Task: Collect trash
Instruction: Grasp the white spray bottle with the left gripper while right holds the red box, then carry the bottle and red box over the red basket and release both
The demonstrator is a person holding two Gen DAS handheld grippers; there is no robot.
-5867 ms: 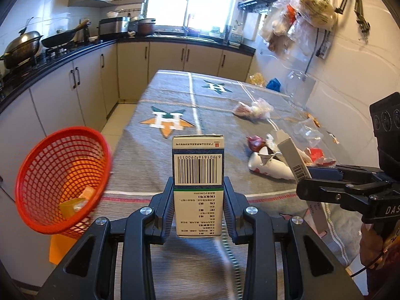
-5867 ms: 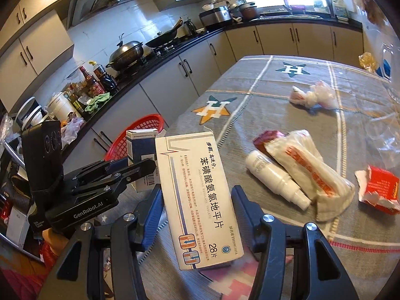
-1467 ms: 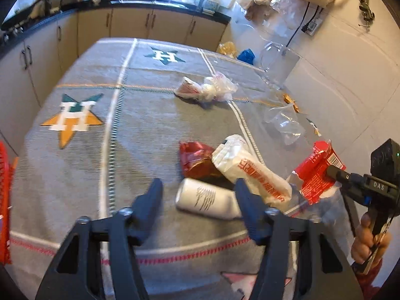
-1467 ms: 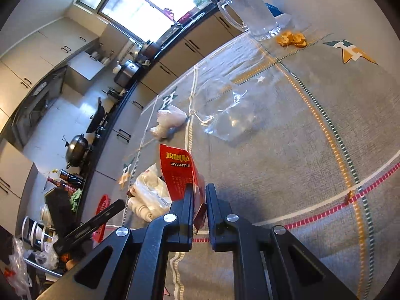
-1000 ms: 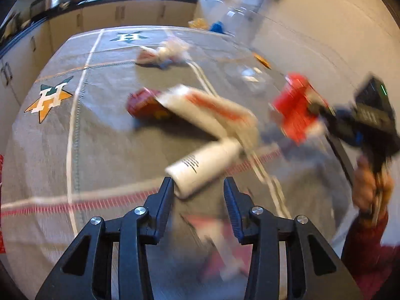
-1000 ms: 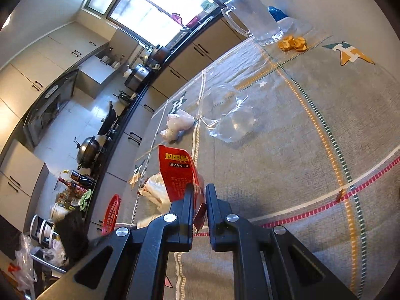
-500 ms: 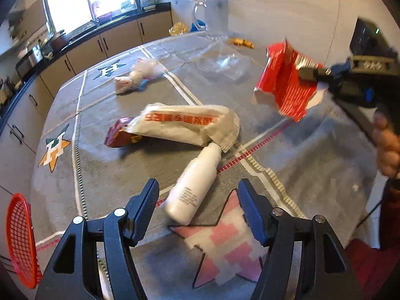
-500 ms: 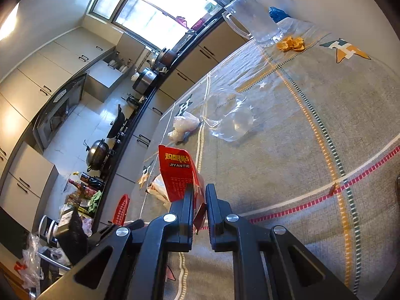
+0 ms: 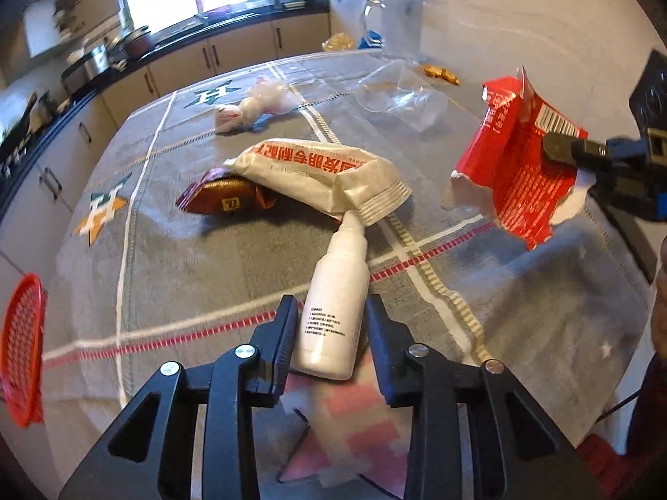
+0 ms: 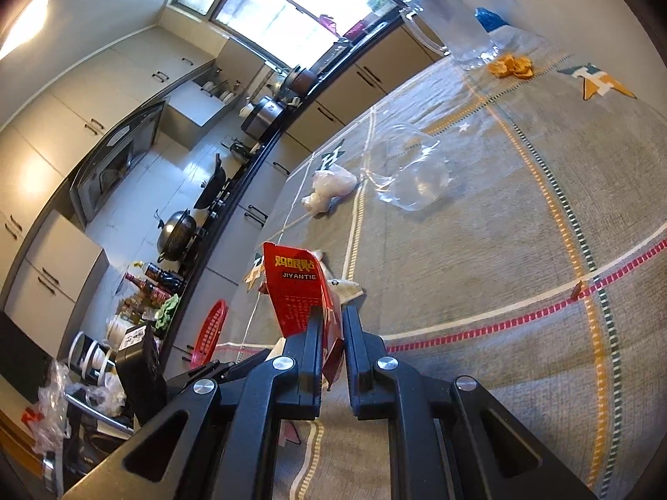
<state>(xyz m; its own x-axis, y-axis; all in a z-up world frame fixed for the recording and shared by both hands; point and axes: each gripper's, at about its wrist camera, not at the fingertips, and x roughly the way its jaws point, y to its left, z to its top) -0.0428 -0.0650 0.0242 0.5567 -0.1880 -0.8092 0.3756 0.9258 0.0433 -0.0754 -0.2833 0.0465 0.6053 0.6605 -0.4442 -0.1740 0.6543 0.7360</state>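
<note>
A white plastic bottle lies on the grey tablecloth, its nozzle tucked under a white snack packet. My left gripper straddles the bottle's lower half. Its jaws are closing and both pads touch the bottle's sides. A torn red wrapper hangs above the table with my right gripper shut on it. In the left wrist view the red wrapper is at the right, pinched by the right gripper. A red mesh basket hangs off the table's left edge.
A brown foil wrapper lies beside the white packet. Farther back are a crumpled white bag, a clear plastic bag, orange peel and a glass jug. Kitchen cabinets and a stove counter run along the left.
My left gripper has come closer to the bottle and its jaws have narrowed from wide apart to touching it. The right gripper still holds the red wrapper in the same place.
</note>
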